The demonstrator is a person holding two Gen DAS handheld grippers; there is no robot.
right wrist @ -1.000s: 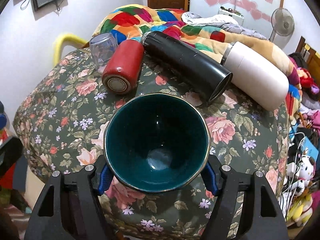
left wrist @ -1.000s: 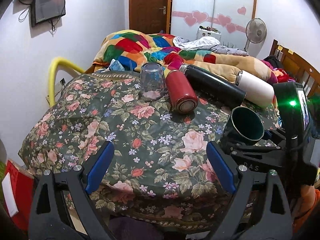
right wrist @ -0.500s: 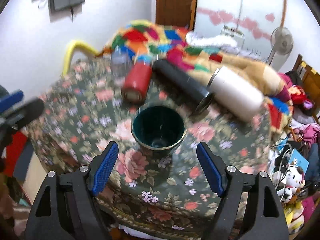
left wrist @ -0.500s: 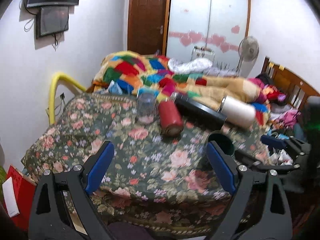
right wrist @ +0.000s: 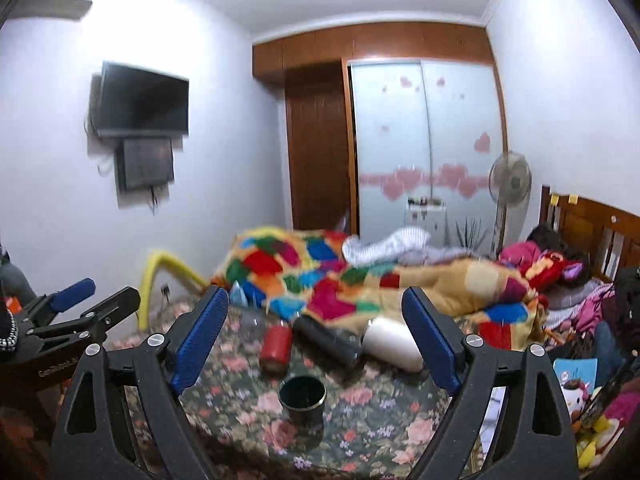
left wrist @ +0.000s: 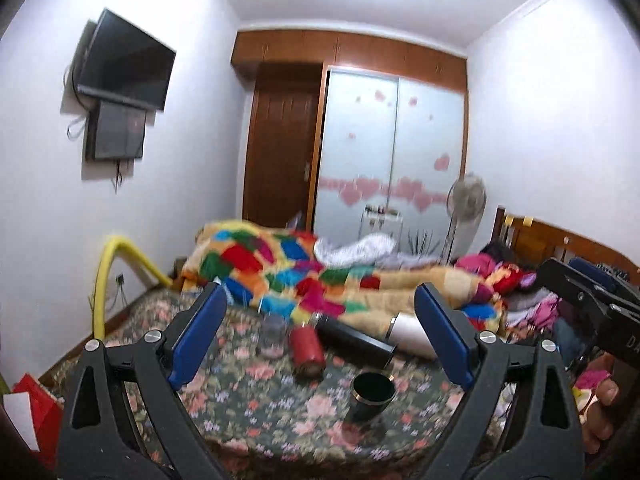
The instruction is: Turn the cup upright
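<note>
The dark green cup (left wrist: 373,396) stands upright, mouth up, on the floral tablecloth (left wrist: 248,396); it also shows in the right wrist view (right wrist: 302,398). My left gripper (left wrist: 320,336) is open and empty, raised well above and back from the table. My right gripper (right wrist: 316,338) is open and empty too, high above the cup and apart from it. The right gripper shows at the right edge of the left wrist view (left wrist: 592,300). The left gripper shows at the left edge of the right wrist view (right wrist: 76,304).
A red flask (right wrist: 276,347), a black flask (right wrist: 326,340) and a white flask (right wrist: 392,344) lie on their sides behind the cup. A clear glass (left wrist: 273,334) stands at the back. A colourful quilt (right wrist: 360,280), a fan (right wrist: 510,178) and a yellow pipe (left wrist: 116,272) lie beyond.
The right gripper let go of the green cup, which now stands upright on the cloth. Both grippers have pulled up and back from the table.
</note>
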